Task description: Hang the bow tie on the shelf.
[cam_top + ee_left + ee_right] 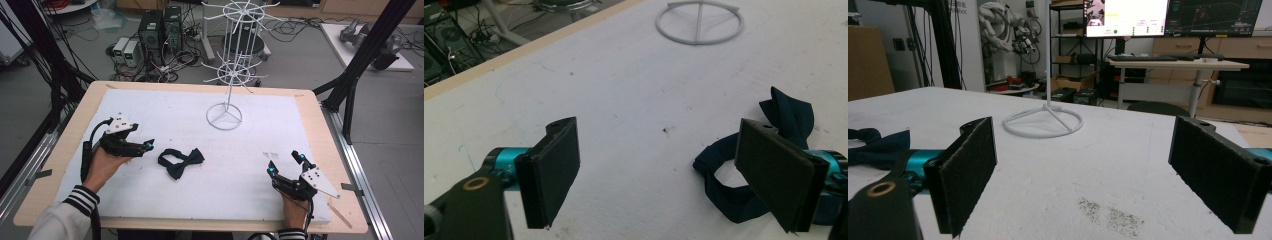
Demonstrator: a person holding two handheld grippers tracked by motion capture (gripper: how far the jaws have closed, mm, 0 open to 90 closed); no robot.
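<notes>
A black bow tie (181,161) with its strap looped lies flat on the white foam mat (280,120), left of centre. My left gripper (149,145) rests just left of it, open and empty. In the left gripper view the bow tie (791,112) sits beside and partly behind the right-hand jaw of the gripper (659,175), not between the jaws. My right gripper (284,163) is open near the mat's front right, well apart from the tie. In the right gripper view its jaws (1083,170) stand wide with nothing between them, and the bow tie (873,145) shows at far left.
A white wire display stand (229,60) with hooked arms rises from a ring base (224,116) at the mat's back centre. The wooden table edge (80,110) frames the mat. Black frame posts (367,45) stand at right; computers (160,27) and cables lie on the floor behind.
</notes>
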